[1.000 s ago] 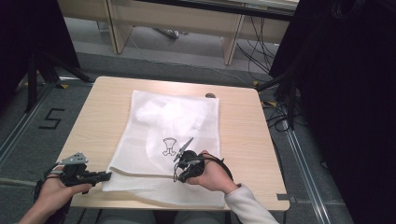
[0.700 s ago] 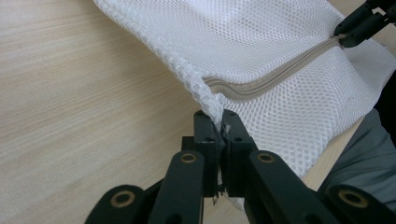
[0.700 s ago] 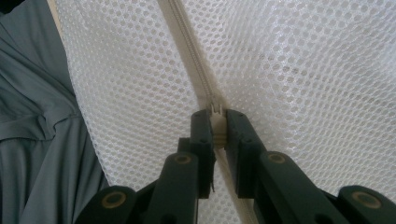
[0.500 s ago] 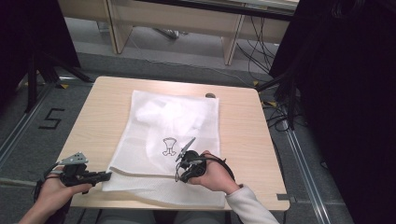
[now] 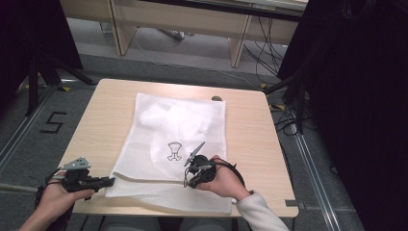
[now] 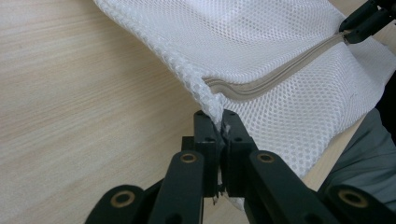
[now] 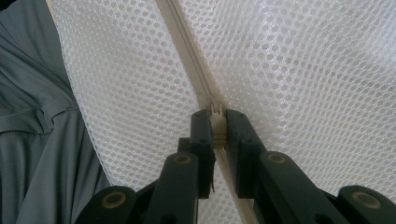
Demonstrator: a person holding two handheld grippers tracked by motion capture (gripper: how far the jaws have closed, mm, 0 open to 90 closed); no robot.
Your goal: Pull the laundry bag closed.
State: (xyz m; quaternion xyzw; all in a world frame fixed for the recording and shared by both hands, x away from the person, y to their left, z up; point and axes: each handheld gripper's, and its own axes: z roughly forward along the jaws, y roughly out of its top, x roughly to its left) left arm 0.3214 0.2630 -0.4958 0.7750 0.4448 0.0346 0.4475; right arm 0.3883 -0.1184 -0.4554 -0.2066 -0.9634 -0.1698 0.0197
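A white mesh bag (image 5: 173,125) lies flat on the wooden table (image 5: 96,115), with a beige zipper (image 6: 275,77) running along its near side. My left gripper (image 5: 111,181) is at the bag's near left corner. In the left gripper view its jaws (image 6: 220,116) are shut on the mesh corner right where the zipper ends. My right gripper (image 5: 186,180) rests on the bag farther along the zipper. In the right gripper view its jaws (image 7: 217,114) are shut on the small beige zipper pull (image 7: 216,127). The right gripper's tips (image 6: 348,32) appear far off on the zipper.
A small dark object (image 5: 216,98) sits by the bag's far edge. The bag bears a small printed outline (image 5: 174,150). The person's grey clothing (image 7: 28,116) is close behind the near table edge. Cables (image 5: 269,53) and dark drapes surround the table.
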